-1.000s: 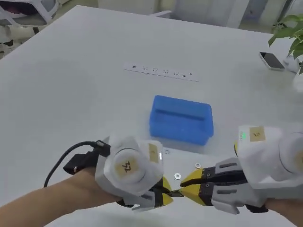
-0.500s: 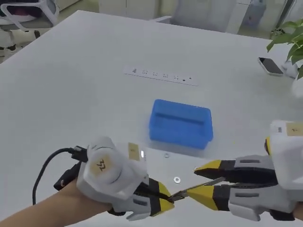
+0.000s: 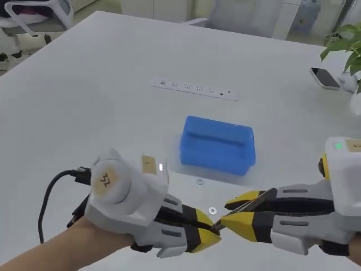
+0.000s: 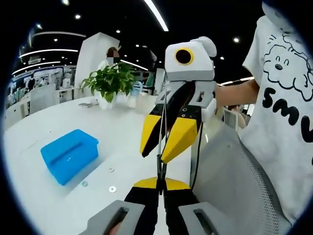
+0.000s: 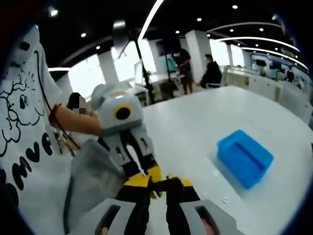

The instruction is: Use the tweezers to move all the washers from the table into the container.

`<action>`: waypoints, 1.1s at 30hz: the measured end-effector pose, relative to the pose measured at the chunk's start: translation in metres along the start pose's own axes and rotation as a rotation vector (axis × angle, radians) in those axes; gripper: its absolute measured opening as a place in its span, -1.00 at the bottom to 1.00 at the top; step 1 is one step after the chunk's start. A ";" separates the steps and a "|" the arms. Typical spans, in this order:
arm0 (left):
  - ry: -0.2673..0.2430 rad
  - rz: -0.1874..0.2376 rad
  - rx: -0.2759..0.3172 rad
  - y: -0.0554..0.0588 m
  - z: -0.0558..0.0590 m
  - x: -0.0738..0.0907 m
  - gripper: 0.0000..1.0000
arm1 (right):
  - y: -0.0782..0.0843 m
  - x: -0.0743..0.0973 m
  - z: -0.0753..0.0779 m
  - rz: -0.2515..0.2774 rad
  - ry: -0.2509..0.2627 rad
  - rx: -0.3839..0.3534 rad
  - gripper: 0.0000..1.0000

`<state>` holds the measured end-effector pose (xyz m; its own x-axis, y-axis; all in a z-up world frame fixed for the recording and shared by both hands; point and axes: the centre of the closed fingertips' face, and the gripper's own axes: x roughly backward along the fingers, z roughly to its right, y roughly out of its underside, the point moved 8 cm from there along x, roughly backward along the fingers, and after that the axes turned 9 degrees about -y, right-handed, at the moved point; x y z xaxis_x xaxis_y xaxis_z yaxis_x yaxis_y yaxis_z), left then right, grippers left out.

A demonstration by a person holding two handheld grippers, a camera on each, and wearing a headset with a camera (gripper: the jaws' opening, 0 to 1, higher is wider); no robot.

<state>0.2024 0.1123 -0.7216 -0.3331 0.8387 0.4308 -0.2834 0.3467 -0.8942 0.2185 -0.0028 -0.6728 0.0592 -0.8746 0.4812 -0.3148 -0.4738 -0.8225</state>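
Observation:
Thin metal tweezers (image 3: 240, 209) run between my two grippers above the near table edge. In the left gripper view my left gripper (image 4: 159, 184) is shut on one end of the tweezers (image 4: 160, 169). My right gripper (image 3: 227, 213) faces it, its yellow jaws drawn in around the tweezers' legs (image 4: 162, 122). The blue container (image 3: 218, 144) stands open just beyond the grippers. Small washers (image 3: 212, 210) (image 3: 199, 182) lie on the white table between the container and the grippers; three washers (image 4: 113, 188) appear in the left gripper view.
A white power strip (image 3: 194, 89) lies beyond the container. A phone (image 3: 324, 78) and a potted plant (image 3: 344, 45) sit at the far right. An office chair (image 3: 34, 17) stands past the far left corner. The white table (image 3: 84, 101) stretches bare to the left.
My right gripper's jaws, wide apart half a second ago, have drawn in around the tweezers. My left gripper has stayed shut on the tweezers' end and shifted slightly left.

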 end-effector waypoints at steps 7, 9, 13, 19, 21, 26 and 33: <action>-0.019 0.020 0.015 -0.004 0.003 -0.001 -1.00 | -0.006 -0.003 0.000 0.026 -0.038 -0.034 -0.93; -0.051 0.018 0.033 -0.004 0.002 -0.001 -1.00 | -0.007 -0.004 0.001 0.018 -0.040 -0.034 -0.94; -0.197 -0.006 0.095 -0.004 -0.003 0.002 -0.88 | -0.010 -0.006 0.010 0.026 -0.004 -0.043 -0.95; -0.411 -0.102 0.062 0.005 -0.005 0.016 -0.49 | -0.016 -0.012 0.042 0.080 0.112 -0.073 -0.96; -0.419 -0.136 0.088 0.008 0.003 0.021 -0.54 | -0.016 -0.017 0.058 0.089 0.152 -0.086 -0.96; -0.510 -0.167 0.085 0.013 0.015 0.033 -0.16 | -0.015 -0.029 0.087 0.073 0.202 -0.073 -0.95; -0.575 -0.234 0.081 0.022 0.031 0.041 0.23 | -0.005 -0.047 0.115 0.007 0.227 -0.039 -0.94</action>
<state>0.1549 0.1417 -0.7202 -0.6781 0.3767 0.6310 -0.4672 0.4418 -0.7658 0.3260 0.0289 -0.7259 -0.1567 -0.8299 0.5355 -0.3509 -0.4600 -0.8156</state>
